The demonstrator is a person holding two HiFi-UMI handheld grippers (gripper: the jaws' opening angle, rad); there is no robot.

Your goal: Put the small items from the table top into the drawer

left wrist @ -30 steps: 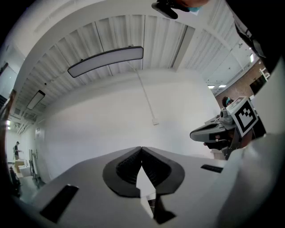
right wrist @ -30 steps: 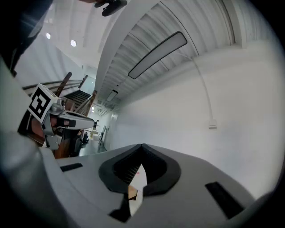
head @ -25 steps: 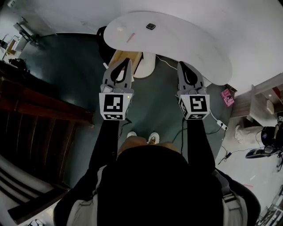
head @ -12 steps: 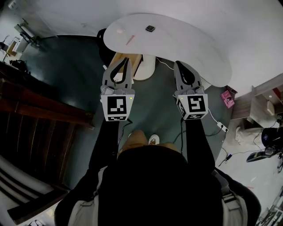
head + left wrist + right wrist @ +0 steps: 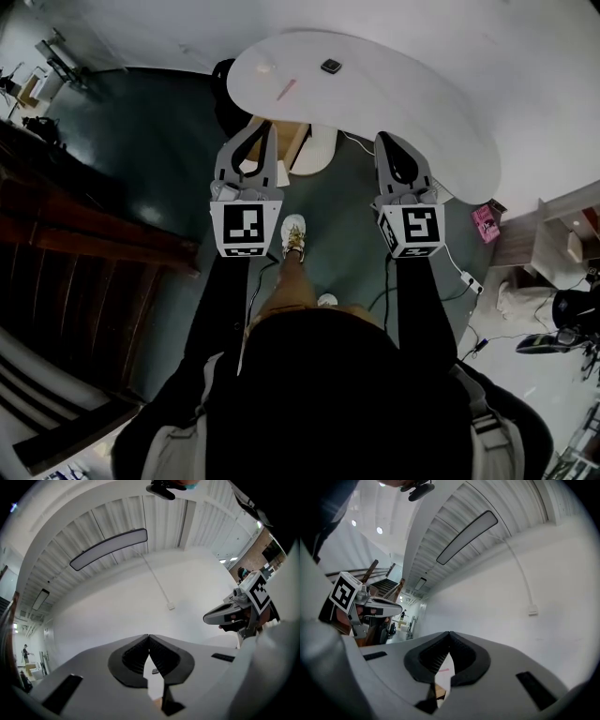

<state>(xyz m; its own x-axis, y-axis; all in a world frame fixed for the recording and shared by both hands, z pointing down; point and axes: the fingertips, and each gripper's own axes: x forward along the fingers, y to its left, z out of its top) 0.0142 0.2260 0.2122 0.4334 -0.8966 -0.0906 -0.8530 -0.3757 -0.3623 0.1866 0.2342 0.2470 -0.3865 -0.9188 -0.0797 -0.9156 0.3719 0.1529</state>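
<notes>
One dark square [image 5: 330, 66], one pink stick [image 5: 287, 89], one pale disc [image 5: 265, 67].

Dim and murky in the head view, with the dark floor [image 5: 141, 141] and the wooden stairs [image 5: 66, 272] sunk in shadow and the dark clothing at the bottom merged into one black mass. Brightest on the white surface [image 5: 394, 94], lit evenly from above, without hard shadows or glare. Bends strongly toward the rim in all three views, fisheye-style, with blacked-out corners. Much brighter in both gripper views: pale wall and ceiling under soft, diffuse light. Glows flat white at the long ceiling lamp [image 5: 466, 536] and burns out at the small round spotlights [image 5: 379, 530]. Goes soft and out of focus on the near fingers [image 5: 133, 657].
</notes>
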